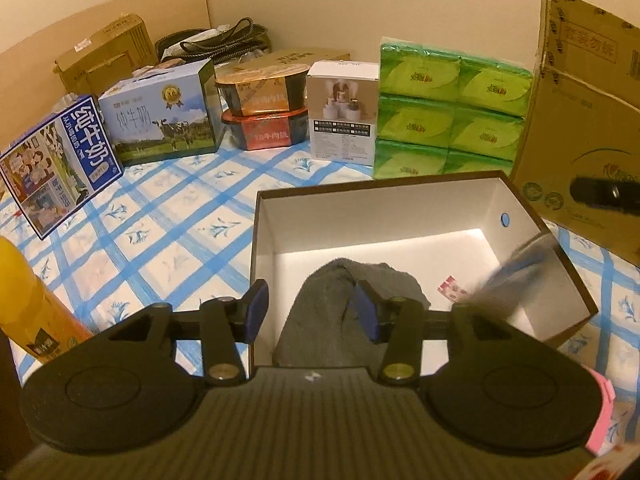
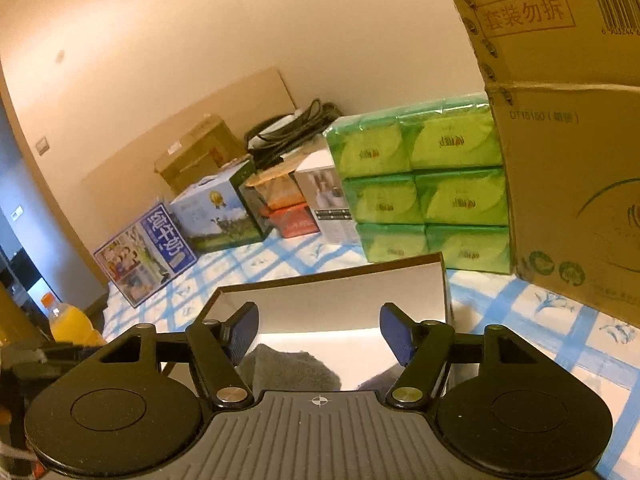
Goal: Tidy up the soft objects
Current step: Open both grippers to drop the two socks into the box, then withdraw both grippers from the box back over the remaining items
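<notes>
An open box (image 1: 520, 216) with a dark rim and white inside stands on the blue-checked sheet. A grey cloth (image 1: 328, 300) lies crumpled on its floor at the near side. My left gripper (image 1: 311, 310) is open above it: the left pad hangs over the box's left wall, the right pad over the cloth, and neither presses on it. A blurred blue-grey thing (image 1: 520, 268) shows by the box's right wall, with a small pink-and-white packet (image 1: 452, 286) beside it. My right gripper (image 2: 320, 332) stands open over the same box (image 2: 332, 292), nothing between its fingers, the grey cloth (image 2: 288, 368) below.
Behind the box stand a stack of green tissue packs (image 1: 448, 112), a white carton (image 1: 344, 112), two stacked noodle bowls (image 1: 264, 108) and two milk cartons (image 1: 160, 116). A tall cardboard box (image 1: 588, 120) rises at the right. An orange drink bottle (image 1: 28, 300) stands near left.
</notes>
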A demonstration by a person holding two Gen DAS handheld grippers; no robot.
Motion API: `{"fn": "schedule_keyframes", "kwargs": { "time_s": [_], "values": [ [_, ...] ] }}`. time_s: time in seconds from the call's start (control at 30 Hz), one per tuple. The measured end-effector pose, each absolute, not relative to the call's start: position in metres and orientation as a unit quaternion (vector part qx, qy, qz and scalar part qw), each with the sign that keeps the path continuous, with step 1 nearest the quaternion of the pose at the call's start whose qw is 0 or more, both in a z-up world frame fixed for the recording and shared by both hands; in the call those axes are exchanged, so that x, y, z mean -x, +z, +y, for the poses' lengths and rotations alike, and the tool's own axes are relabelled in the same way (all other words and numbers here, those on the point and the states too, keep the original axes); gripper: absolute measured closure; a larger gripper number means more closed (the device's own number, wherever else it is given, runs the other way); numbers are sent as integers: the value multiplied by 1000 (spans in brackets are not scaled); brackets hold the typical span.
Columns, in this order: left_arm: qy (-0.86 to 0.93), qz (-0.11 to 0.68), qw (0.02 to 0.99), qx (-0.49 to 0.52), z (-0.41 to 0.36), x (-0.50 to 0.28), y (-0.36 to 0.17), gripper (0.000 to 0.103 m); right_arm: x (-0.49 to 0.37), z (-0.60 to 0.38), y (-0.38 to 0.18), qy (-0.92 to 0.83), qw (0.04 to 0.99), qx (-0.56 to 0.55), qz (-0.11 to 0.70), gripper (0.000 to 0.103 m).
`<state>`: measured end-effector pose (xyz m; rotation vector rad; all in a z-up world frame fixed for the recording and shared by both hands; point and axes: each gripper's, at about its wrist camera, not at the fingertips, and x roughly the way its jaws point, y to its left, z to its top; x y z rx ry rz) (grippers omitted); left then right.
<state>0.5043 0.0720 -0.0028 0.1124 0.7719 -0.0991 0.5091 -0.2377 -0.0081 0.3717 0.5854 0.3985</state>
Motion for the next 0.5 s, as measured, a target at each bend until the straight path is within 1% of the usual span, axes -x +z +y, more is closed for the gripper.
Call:
{"fn": "schedule_keyframes", "kwargs": {
  "time_s": [0.13, 0.27, 0.4, 0.5],
  "values": [
    [-55, 381, 921, -49, 75, -494, -5, 54, -504, -239, -11, 193, 918, -171, 302, 36],
    [-61, 388, 919, -39, 78, -483, -4, 53, -497, -242, -21, 190, 911, -162, 328, 36],
    [-62, 387, 919, -32, 79, -469, -1, 47, -484, -249, -25, 185, 907, -162, 342, 36],
    [-66, 387, 919, -29, 78, -456, 3, 47, -472, -253, -24, 183, 906, -159, 347, 36]
  ]
}}
